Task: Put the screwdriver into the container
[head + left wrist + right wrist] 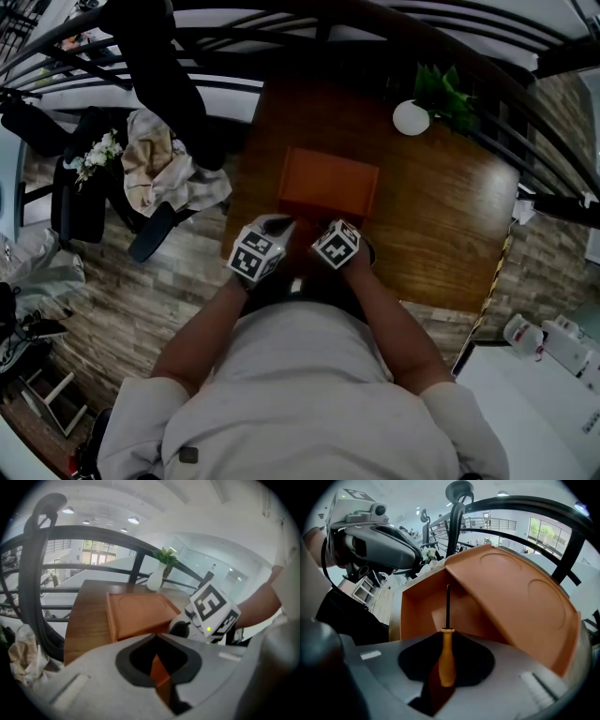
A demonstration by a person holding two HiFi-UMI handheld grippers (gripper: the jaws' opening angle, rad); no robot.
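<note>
Orange handle and dark shaft: the screwdriver (pixel 447 641) sits pinched by its handle between the jaws of your right gripper (pixel 446 667). Its shaft points away from the jaws into the open mouth of the orange container (pixel 417 613). Whether the tip touches the inside I cannot tell. The container's lid (pixel 520 602) is tilted up to the right of the shaft, showing two round embossed rings on its face. Your left gripper (pixel 159 665) has its jaws pressed together on an orange edge of that lid. From the head view both grippers sit side by side at the near edge of the container. It stands on a brown wooden table (pixel 441 216). Farther back on the table are a white vase (pixel 411 117) and a green plant (pixel 445 94).
</note>
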